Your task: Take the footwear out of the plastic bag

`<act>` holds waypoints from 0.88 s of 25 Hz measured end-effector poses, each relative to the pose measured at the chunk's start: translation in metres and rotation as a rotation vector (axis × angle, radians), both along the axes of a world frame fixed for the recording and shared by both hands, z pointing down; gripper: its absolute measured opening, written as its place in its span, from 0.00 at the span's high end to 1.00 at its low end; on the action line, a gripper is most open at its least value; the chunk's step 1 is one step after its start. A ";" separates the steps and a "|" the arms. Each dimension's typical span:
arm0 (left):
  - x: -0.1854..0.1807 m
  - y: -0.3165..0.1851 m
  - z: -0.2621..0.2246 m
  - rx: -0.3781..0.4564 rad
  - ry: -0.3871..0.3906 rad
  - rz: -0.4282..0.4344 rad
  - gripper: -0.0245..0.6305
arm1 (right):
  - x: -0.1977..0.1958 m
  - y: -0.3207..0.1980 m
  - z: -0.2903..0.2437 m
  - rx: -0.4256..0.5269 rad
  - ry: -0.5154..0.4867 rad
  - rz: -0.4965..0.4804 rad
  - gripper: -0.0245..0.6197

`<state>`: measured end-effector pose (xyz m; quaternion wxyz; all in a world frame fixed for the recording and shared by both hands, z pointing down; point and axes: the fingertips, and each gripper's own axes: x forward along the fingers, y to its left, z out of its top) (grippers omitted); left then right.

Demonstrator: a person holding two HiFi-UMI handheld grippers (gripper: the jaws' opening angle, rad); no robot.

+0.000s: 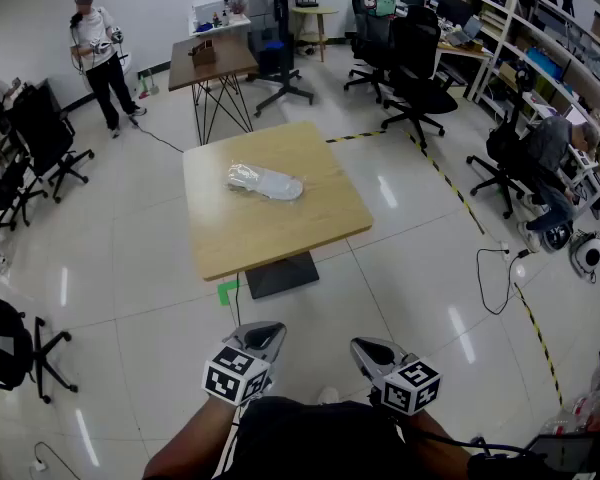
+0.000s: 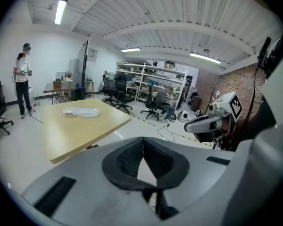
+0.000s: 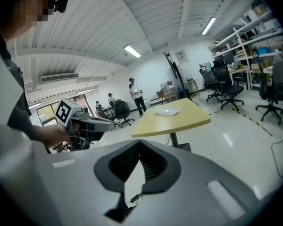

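Observation:
A clear plastic bag (image 1: 266, 181) with pale footwear inside lies on the square wooden table (image 1: 310, 218), toward its far middle. The same bag (image 2: 81, 112) shows small in the left gripper view, and the bag (image 3: 167, 111) is tiny in the right gripper view. My left gripper (image 1: 263, 336) and right gripper (image 1: 371, 351) hang close to my body, well short of the table's near edge. Both are shut with nothing between their jaws. In its own view the left gripper (image 2: 143, 144) has its pads meeting at the tip, as does the right gripper (image 3: 140, 147).
Shiny tiled floor lies between me and the table. A person (image 1: 102, 53) stands at the far left near a second table (image 1: 212, 63). Office chairs (image 1: 418, 83) and shelving (image 1: 540, 58) line the right side, and a cable (image 1: 500, 278) trails on the floor there.

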<state>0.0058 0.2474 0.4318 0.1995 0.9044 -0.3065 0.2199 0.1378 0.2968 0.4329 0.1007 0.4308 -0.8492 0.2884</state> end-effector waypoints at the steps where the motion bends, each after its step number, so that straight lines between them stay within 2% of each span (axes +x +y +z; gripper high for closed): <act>1: 0.005 -0.001 0.001 0.007 -0.003 -0.013 0.95 | 0.011 0.001 0.001 0.001 0.001 0.001 0.96; 5: 0.012 -0.007 0.003 0.029 -0.018 -0.090 0.95 | 0.044 0.003 0.001 0.014 0.001 -0.004 0.96; 9: 0.009 -0.007 -0.002 0.041 -0.026 -0.163 0.95 | 0.056 0.002 0.003 0.020 -0.016 -0.023 0.96; 15: 0.002 -0.013 0.003 0.032 -0.064 -0.162 0.95 | 0.040 -0.020 0.011 0.010 -0.035 -0.063 0.96; 18: -0.006 -0.036 0.009 0.019 -0.063 -0.170 0.95 | 0.035 -0.040 0.015 0.006 -0.026 -0.064 0.96; 22: 0.000 -0.080 0.019 0.028 -0.055 -0.138 0.95 | 0.041 -0.074 0.029 -0.011 -0.006 -0.040 0.96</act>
